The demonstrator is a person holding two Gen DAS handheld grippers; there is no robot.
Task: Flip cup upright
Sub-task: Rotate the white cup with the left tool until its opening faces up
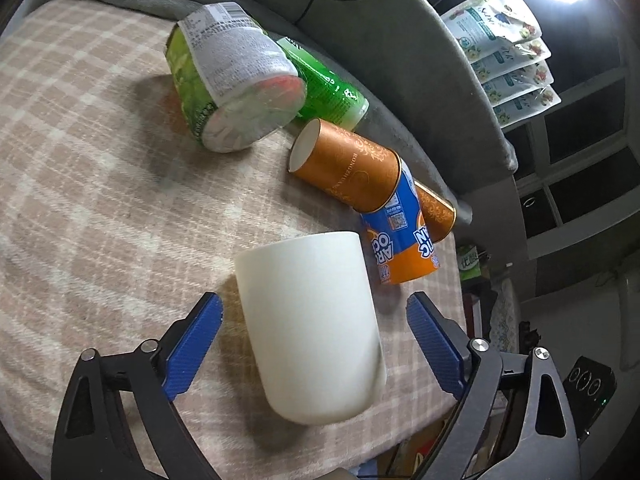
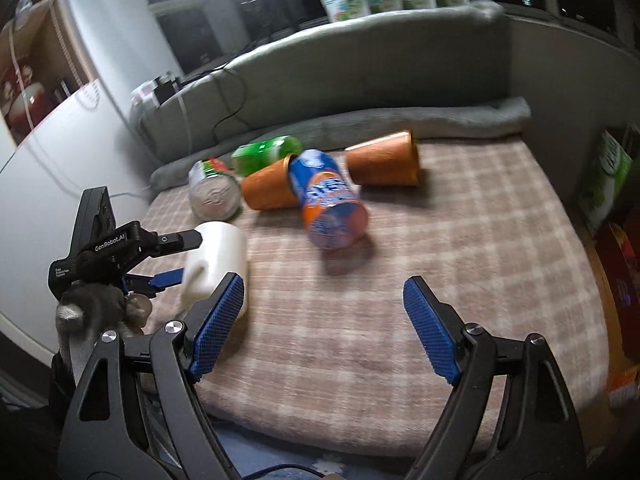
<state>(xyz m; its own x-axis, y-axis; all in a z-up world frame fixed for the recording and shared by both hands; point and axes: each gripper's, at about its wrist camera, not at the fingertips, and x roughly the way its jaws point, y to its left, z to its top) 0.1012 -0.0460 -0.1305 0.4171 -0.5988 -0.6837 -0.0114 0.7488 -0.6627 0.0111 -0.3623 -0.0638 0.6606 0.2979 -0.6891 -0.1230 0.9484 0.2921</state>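
A white mug (image 1: 312, 332) stands upside down on the plaid cloth (image 1: 100, 200), its flat base facing up. My left gripper (image 1: 314, 312) is open, its blue pads on either side of the mug without touching it. In the right wrist view the mug (image 2: 218, 256) shows at the left with its handle toward the camera, and the left gripper (image 2: 176, 258) straddles it. My right gripper (image 2: 324, 294) is open and empty above the cloth (image 2: 460, 240), to the right of the mug.
Lying on the cloth behind the mug: an orange-blue can (image 1: 400, 240), two copper paper cups (image 1: 348, 164), a green bottle (image 1: 328, 84) and a green-white can (image 1: 228, 80). A grey cushion (image 1: 400, 40) borders the far side. The cloth's edge runs close to the mug.
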